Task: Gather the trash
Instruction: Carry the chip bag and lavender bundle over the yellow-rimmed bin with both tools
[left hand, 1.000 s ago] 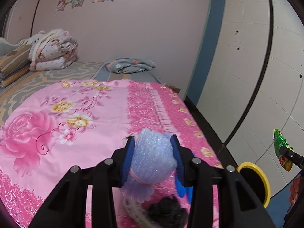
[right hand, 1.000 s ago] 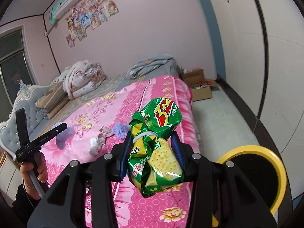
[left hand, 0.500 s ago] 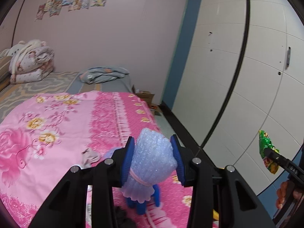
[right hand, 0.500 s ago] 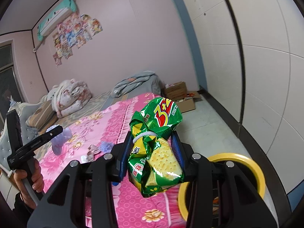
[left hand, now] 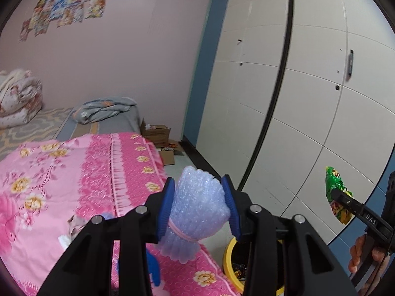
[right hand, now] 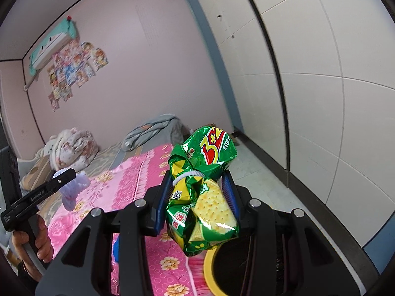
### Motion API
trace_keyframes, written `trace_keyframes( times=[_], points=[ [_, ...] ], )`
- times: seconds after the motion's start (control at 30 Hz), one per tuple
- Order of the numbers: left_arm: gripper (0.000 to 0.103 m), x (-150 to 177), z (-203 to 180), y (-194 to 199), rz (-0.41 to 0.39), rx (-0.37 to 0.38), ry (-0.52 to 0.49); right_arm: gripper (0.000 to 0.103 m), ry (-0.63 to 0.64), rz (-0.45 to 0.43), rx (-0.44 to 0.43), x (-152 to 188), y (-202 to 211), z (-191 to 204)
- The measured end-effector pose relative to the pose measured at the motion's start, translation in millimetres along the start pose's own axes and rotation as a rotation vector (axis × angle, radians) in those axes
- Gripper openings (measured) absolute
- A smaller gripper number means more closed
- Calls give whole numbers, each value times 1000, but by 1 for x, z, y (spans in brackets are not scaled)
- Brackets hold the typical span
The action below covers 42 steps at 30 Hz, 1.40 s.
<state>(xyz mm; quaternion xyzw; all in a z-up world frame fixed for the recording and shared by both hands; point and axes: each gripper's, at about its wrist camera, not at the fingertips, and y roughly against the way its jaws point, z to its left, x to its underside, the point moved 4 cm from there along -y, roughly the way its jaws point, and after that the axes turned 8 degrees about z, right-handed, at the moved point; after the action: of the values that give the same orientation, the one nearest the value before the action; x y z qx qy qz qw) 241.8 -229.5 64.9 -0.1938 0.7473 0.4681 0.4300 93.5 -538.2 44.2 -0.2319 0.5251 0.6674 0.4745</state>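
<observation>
Jaws of both grippers clamp trash, bubble wrap (left hand: 197, 207) left, snack bag (right hand: 205, 197) right; centre each above the yellow bin (left hand: 228, 259) before releasing.

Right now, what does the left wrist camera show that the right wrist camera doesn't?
Only the left wrist view shows cardboard boxes on the floor beyond the bed.

Only the right wrist view shows the wall air conditioner.

Both show the bubble wrap bundle in the left gripper, the green snack bag in the right gripper, and the yellow bin.

Bubble-wrap bundle (left hand: 197, 207), pink-banded, centre frame. Crumpled green cracker wrapper (right hand: 203, 190), white-banded, centre. Yellow-rimmed bin (left hand: 228, 256), lower right.
</observation>
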Motion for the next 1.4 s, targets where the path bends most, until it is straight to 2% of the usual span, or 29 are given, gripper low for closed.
trace_keyframes(
  times=[0.3,0.43,0.87,1.13,1.4],
  points=[
    [37,-17,-51,-20,11,66,-53,38,-71,-29,56,-22,10,-39],
    [37,-13,-64,-38,33,84,-68,38,-94,-18,78,-21,5,-58],
    [38,56,-100,-128,195,126,-123,38,-158,105,126,31,-51,-109],
    [38,95,-114,-169,292,139,-143,38,-184,179,162,61,-87,-135],
    [40,108,-124,-180,315,156,-165,41,-187,185,175,69,-101,-139]
  ],
)
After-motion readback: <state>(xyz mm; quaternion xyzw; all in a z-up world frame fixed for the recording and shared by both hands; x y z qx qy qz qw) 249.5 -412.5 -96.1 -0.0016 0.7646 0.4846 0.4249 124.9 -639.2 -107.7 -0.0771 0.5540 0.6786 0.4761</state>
